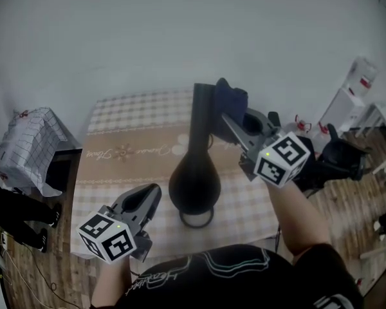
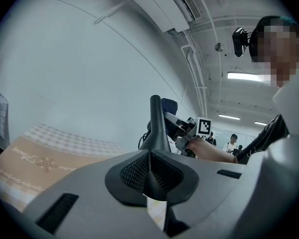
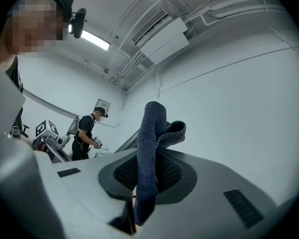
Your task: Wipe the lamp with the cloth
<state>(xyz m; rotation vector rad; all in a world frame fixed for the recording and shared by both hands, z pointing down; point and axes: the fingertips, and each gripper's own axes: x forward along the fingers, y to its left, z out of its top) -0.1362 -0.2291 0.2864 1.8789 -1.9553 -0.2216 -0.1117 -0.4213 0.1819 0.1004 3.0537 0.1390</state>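
Lamp (image 1: 194, 179) upright on the checked tabletop (image 1: 116, 153), cloth (image 1: 231, 102) at its neck.
Black and glossy, it has 1 bulbous body on a ring foot, its long axis vertical and its slim neck pointing up. The right gripper (image 1: 228, 122) clenches the dark blue cloth beside the neck's top; contact is unclear. The left gripper (image 1: 156, 193), closed and empty, sits near the body.

Two grippers are in view: the left gripper (image 1: 156, 190) and the right gripper (image 1: 226, 120). Each carries one marker cube (image 1: 107, 237), so there are two cubes in all. One lamp (image 1: 194, 184) stands just ahead of the left gripper. One cloth (image 1: 233, 100) is clamped in the right gripper. One worktop (image 1: 116, 150) lies beneath both. One bystander (image 3: 84, 133) stands far off to the right gripper's left.
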